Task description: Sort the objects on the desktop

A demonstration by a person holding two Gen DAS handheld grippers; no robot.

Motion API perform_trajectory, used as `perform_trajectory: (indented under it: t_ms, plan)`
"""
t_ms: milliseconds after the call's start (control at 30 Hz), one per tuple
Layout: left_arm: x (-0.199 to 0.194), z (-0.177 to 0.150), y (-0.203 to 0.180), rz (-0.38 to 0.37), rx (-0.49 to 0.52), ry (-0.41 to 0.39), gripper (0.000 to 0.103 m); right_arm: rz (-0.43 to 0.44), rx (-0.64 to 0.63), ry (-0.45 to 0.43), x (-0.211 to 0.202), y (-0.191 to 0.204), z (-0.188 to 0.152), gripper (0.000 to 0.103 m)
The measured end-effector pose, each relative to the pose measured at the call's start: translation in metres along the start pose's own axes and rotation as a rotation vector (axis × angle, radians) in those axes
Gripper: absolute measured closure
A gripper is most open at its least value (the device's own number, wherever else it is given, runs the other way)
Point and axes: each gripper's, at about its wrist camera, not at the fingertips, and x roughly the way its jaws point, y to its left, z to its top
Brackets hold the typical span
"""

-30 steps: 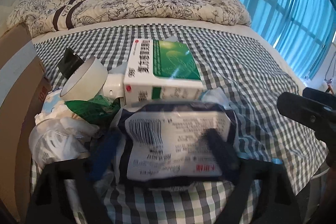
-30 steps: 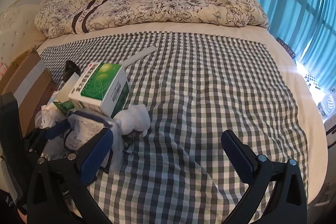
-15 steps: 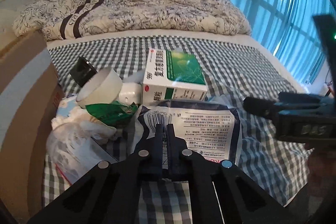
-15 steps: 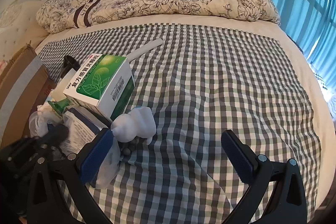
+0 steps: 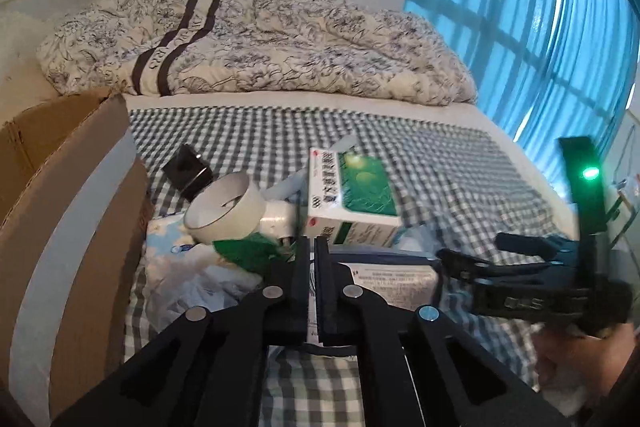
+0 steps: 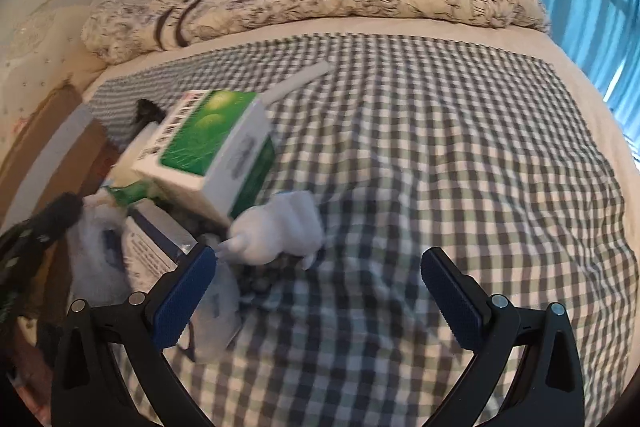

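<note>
Green-and-white, the medicine box [image 5: 352,203] sits on the checked cloth [image 6: 460,155] and serves as the marker for the rest of the heap. Just in front of it lies a flat white packet [image 5: 394,285] with printed text and a dark border; the left gripper [image 5: 311,269] has its two black fingers pressed nearly together over the near edge of that packet, and a thin edge of it seems pinched between them, though the blur leaves this uncertain. Left of the box rests a white tape roll [image 5: 226,211], with a crumpled green wrapper [image 5: 250,253] below it and a small black cube [image 5: 186,173] behind. A cardboard carton [image 5: 68,227] stands farther left. Right of the box, a white squeeze bottle [image 6: 276,237] lies on its side. The right gripper [image 6: 318,291] hangs wide open near the bottle, its blue pads [image 6: 182,301] holding nothing.
</note>
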Motion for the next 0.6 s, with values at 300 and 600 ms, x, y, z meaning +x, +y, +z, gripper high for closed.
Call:
perform_trajectory:
  t_ms: [300, 600]
  plan:
    - [-0.026, 0.010, 0.025, 0.082, -0.054, -0.109, 0.021, 0.137, 0.006, -0.040, -0.021, 0.021, -0.019, 0.001]
    - [-0.028, 0.017, 0.050, 0.056, -0.145, -0.068, 0.016, 0.256, -0.078, 0.008, -0.018, 0.049, -0.030, 0.030]
